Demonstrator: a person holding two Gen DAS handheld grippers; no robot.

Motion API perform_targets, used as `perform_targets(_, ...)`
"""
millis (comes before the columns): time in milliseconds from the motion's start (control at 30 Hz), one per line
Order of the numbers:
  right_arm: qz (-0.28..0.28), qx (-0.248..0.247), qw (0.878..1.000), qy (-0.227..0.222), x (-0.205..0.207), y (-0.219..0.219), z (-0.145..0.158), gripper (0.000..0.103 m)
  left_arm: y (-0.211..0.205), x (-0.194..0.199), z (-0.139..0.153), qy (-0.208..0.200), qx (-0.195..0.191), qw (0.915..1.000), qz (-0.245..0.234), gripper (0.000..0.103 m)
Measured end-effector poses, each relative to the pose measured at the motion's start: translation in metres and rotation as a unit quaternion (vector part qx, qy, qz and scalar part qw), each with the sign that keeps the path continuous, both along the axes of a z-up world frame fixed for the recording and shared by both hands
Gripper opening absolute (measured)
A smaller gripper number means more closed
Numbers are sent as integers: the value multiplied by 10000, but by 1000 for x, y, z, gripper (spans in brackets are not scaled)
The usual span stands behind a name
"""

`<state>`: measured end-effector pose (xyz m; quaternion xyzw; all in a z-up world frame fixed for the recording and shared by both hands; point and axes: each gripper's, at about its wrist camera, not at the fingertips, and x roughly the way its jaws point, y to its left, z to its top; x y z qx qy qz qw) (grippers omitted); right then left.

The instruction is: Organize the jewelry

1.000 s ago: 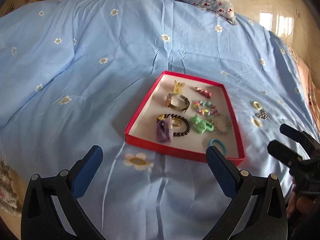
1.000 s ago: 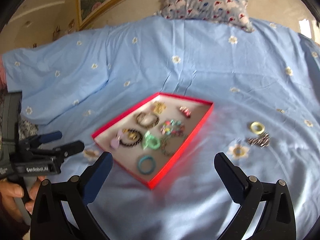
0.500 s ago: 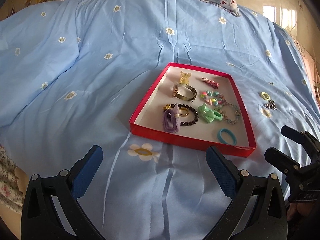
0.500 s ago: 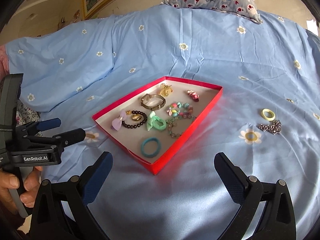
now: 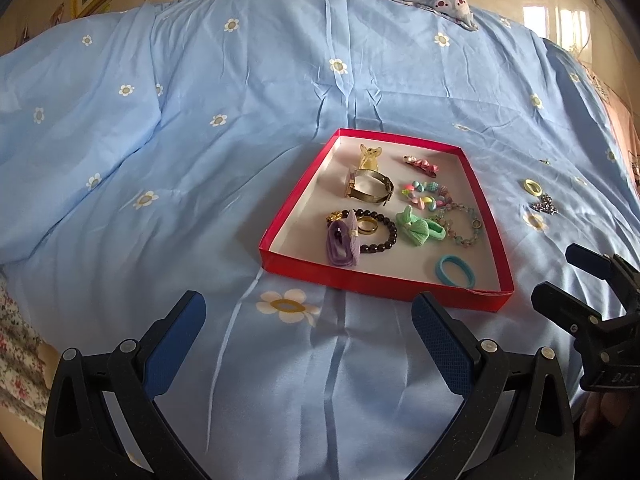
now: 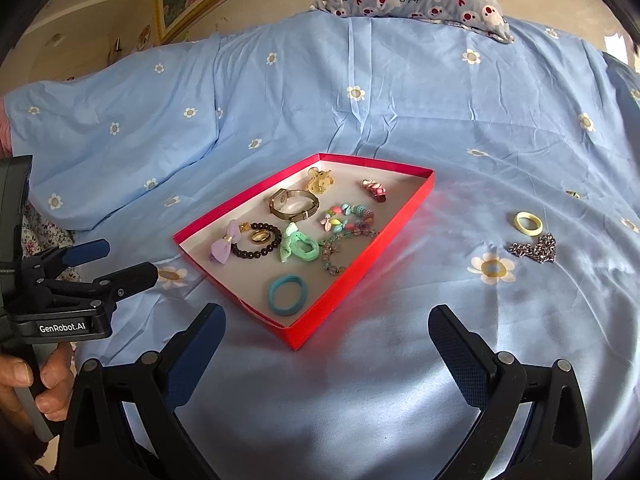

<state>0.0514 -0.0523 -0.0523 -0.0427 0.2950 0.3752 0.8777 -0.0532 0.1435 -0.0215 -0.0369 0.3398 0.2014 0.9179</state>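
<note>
On the bed point(image 6: 400, 100), the red tray point(image 6: 408, 216) holds most jewelry; a yellow ring point(image 6: 529, 223) and chain point(image 6: 534, 249) lie apart, probably waiting. The left claw point(image 5: 308, 340) and right claw point(image 6: 326, 344) are wide open, holding nothing.

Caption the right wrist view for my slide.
Open right gripper faces red tray of jewelry; yellow ring and chain lie outside.

We hold our left gripper point(image 5: 306, 330) low and level, its blue-padded fingers point(image 5: 174, 344) spread wide with nothing between them. Our right gripper point(image 6: 324, 344) sits beside it, spread just as wide. Our left hand point(image 6: 28, 388) grips its handle.
</note>
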Motion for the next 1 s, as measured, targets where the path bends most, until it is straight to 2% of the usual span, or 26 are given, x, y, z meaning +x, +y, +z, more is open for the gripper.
perform_targets(1000,46,-11,10000,-27,-2,2,2,102,-5,1,2,0,48,9999,-99,103)
